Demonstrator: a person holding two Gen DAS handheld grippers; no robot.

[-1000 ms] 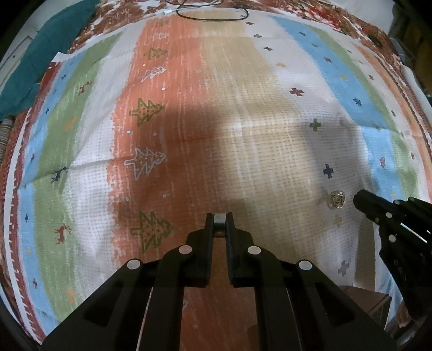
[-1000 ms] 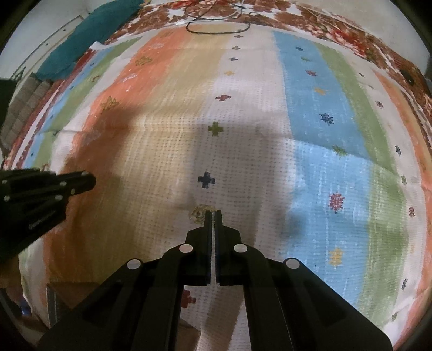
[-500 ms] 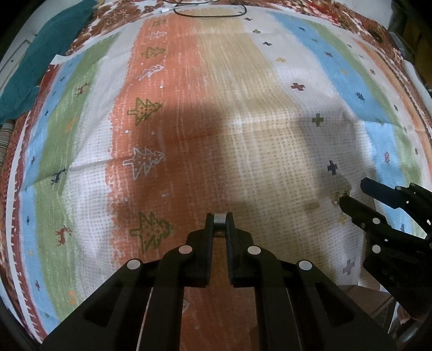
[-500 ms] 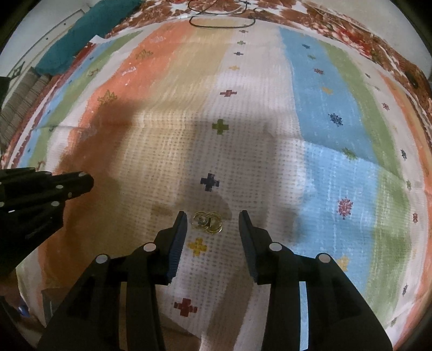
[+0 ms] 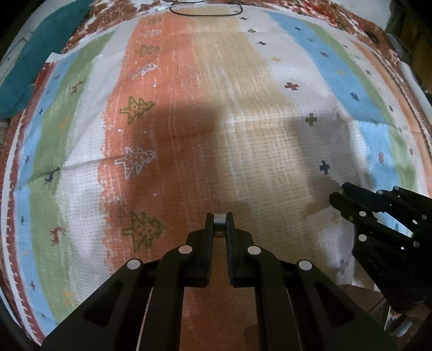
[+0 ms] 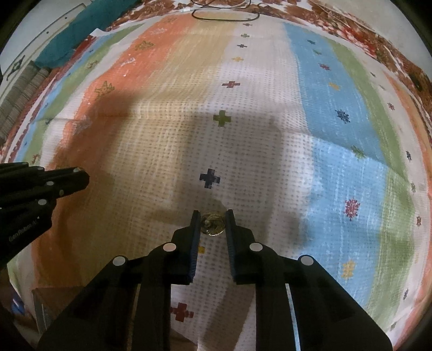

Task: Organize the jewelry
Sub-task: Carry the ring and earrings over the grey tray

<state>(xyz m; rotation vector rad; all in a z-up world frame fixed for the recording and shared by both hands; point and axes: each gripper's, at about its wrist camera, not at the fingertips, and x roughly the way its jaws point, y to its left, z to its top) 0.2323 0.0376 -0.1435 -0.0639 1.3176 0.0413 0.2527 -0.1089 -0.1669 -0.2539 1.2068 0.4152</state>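
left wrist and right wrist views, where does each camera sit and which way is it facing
Left wrist: rides on the left gripper, looking forward and down over the striped cloth; its two fingers clamp a small silver ring, and the right gripper enters from the right.
Right wrist: rides on the right gripper, looking down at the gold earrings between its parted fingers; the left gripper enters from the left.
Shared: the cloth, its dark blue cross, the black cable and the teal fabric.

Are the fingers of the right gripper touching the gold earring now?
Cannot tell. In the right wrist view the gold earring fills the gap between the right gripper fingers; contact is unclear.
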